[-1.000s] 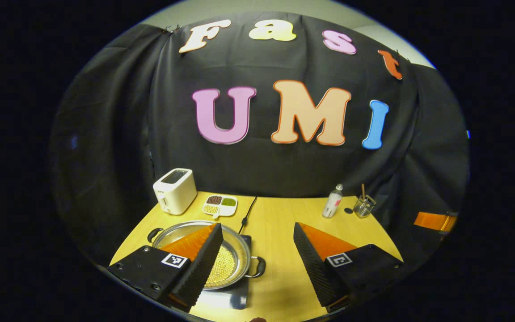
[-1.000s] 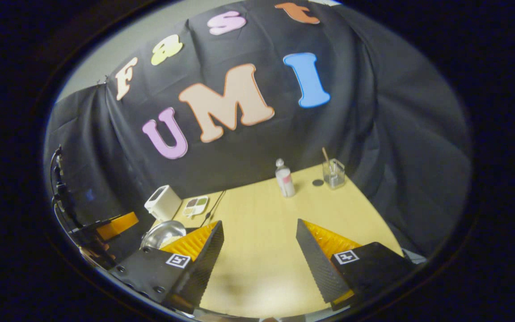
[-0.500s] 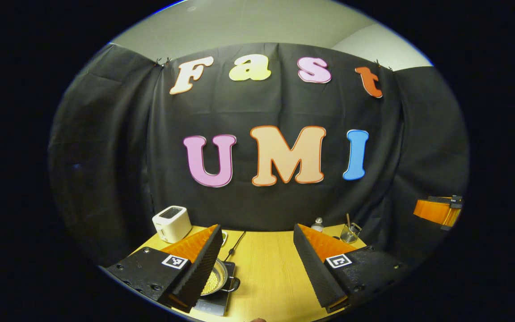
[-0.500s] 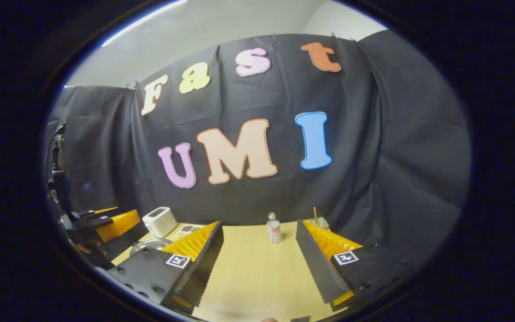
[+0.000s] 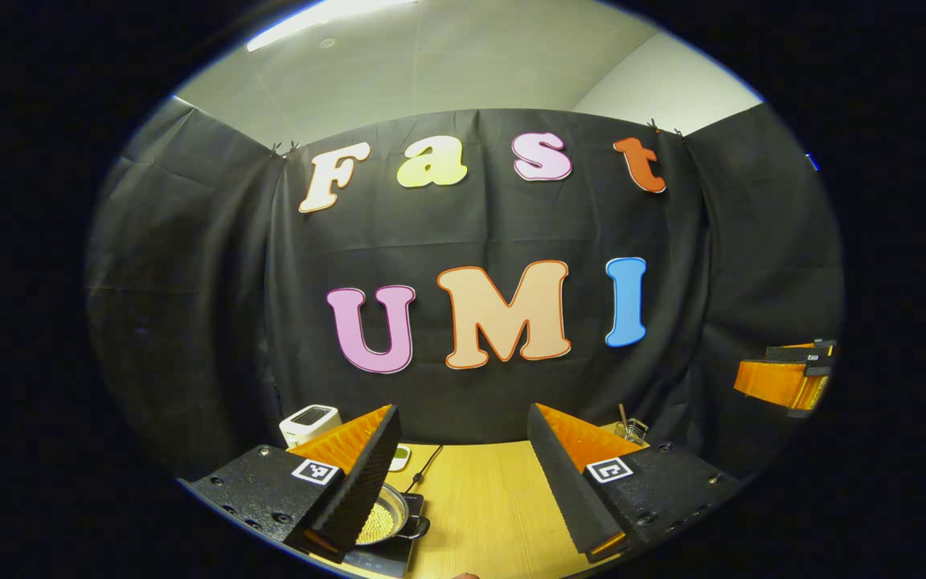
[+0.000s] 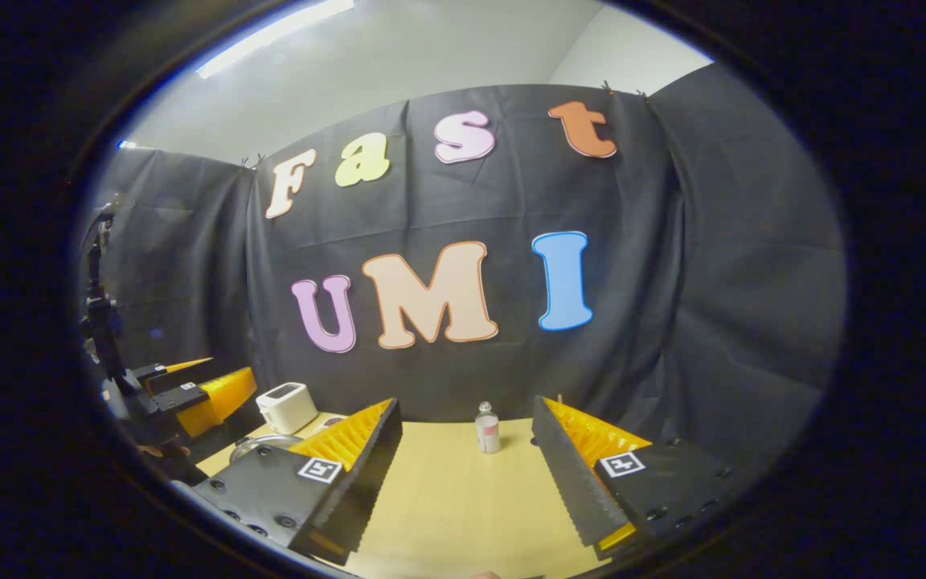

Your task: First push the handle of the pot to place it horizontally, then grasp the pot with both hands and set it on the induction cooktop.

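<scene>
So the pot (image 5: 387, 519) is sitting on the induction cooktop (image 5: 383, 559) near the left edge of the wooden table (image 5: 487, 507), with some yellowish grains inside and one black side handle (image 5: 419, 527) sticking out toward the middle of the table. The left gripper (image 5: 463, 474) is up in the air above the table with its fingers spread wide apart, nothing between them. Same deal with the right gripper (image 6: 467, 474): fingers wide apart, holding nothing, hanging over the bare middle of the table. Along the back edge there's a white toaster (image 5: 309, 422) in the left corner, a small divided dish (image 5: 400, 457) just beside it, a little bottle (image 6: 486, 429) further right, and a glass with a stick in it (image 5: 628, 426) near the right corner. A black cord (image 5: 427, 465) runs from the cooktop toward the back edge.
</scene>
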{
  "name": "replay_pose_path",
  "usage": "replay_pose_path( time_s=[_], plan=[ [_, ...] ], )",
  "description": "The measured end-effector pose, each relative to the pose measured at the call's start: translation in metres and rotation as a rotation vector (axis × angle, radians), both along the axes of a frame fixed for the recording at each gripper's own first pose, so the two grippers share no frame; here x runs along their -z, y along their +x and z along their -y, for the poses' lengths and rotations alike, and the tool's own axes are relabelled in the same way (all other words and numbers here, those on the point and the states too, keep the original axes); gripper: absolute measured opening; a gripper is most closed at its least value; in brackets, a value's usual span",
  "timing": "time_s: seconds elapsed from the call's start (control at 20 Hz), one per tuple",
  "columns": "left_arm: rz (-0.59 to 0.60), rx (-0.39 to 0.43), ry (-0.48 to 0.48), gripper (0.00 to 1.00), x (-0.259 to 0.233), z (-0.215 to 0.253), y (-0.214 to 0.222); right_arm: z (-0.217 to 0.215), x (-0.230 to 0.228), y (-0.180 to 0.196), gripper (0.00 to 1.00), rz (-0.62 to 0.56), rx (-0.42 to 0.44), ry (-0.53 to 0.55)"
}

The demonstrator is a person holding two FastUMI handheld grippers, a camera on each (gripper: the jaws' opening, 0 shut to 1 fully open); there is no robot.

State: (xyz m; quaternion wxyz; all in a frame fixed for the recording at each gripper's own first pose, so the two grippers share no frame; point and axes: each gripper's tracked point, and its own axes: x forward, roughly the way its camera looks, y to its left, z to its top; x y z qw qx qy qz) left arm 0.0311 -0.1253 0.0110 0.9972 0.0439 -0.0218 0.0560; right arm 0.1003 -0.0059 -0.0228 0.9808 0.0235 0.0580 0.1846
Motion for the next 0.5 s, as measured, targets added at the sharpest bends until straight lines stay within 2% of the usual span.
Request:
replay_pose_path(
  time_s=[0.1,0.15,0.2,0.25,0.3,0.5],
  plan=[
    [0.003,-0.001,0.001,0.96,0.001,-0.001,-0.003,0.001,-0.003,-0.004,0.99,0.009,0.003,0.014],
    [0.003,-0.002,0.000,0.96,0.003,-0.001,-0.003,0.001,-0.006,-0.006,0.92,0.017,0.005,0.018],
    [-0.001,0.000,0.000,0.96,0.004,-0.001,-0.004,0.003,-0.007,-0.007,0.92,0.023,0.008,0.018],
    [-0.007,0.003,0.000,0.96,0.007,0.000,-0.005,0.005,-0.006,-0.008,0.99,0.024,0.011,0.015],
    [-0.014,0.003,0.000,0.96,0.008,-0.001,-0.006,0.005,-0.005,-0.010,0.92,0.023,0.013,0.011],
    [-0.035,0.005,0.004,0.96,0.016,0.001,-0.007,0.010,-0.002,-0.015,0.92,0.019,0.018,0.004]
  ],
)
